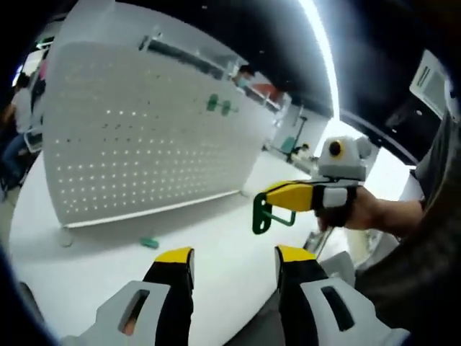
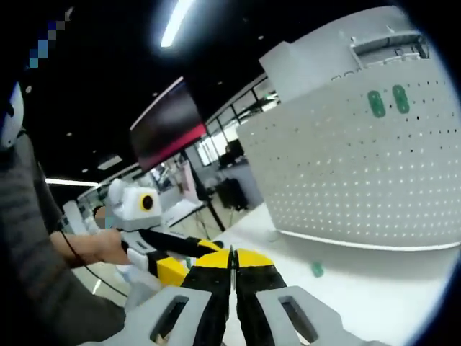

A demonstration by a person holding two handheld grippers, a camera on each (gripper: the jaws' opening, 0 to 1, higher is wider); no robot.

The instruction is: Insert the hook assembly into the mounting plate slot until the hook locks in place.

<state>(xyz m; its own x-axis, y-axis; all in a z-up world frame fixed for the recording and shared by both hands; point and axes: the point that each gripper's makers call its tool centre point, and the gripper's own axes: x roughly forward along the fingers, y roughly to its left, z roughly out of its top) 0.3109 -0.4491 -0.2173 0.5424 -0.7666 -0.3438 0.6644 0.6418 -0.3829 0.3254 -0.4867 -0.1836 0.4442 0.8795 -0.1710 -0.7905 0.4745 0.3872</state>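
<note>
Green hook (image 1: 263, 215) in right hand-held gripper (image 1: 277, 197)

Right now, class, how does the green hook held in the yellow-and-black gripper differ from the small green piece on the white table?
The green hook hangs in the air, clamped by the right gripper; the small green piece lies loose on the white table by the white pegboard. The hook is a bent open frame; the piece looks a short stub. Both are green.
</note>
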